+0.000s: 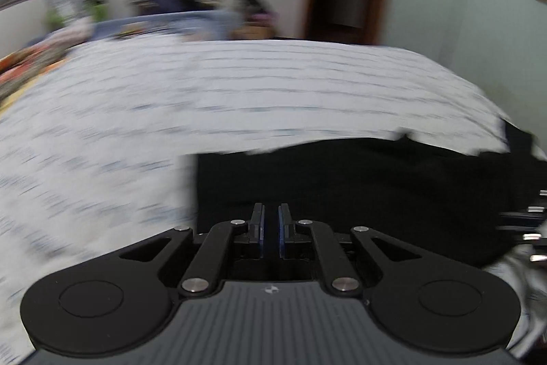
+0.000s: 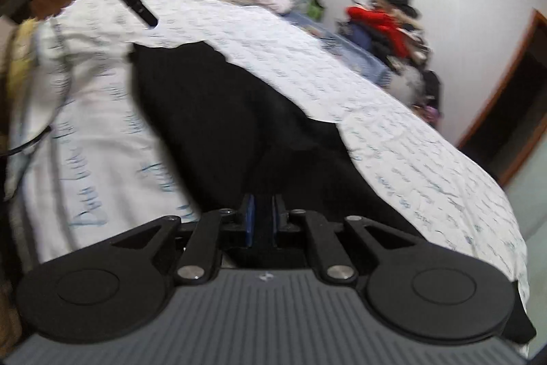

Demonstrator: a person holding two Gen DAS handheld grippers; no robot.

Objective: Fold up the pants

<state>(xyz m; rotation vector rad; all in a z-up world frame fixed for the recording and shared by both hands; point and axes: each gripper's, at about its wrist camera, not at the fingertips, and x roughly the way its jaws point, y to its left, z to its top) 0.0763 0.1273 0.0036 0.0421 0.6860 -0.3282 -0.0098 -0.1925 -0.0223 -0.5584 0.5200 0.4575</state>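
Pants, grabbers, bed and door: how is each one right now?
black pants: lying spread on the bed, not neatly folded.
left gripper: shut, empty, over the pants.
right gripper: shut; held cloth not discernible.
white bed cover: spread out under the pants.
door: open, dark beyond.

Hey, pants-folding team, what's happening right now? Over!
Left gripper and right gripper both shut, nothing visibly held. Black pants spread flat on the white printed bedsheet. Nothing in the way. Over.
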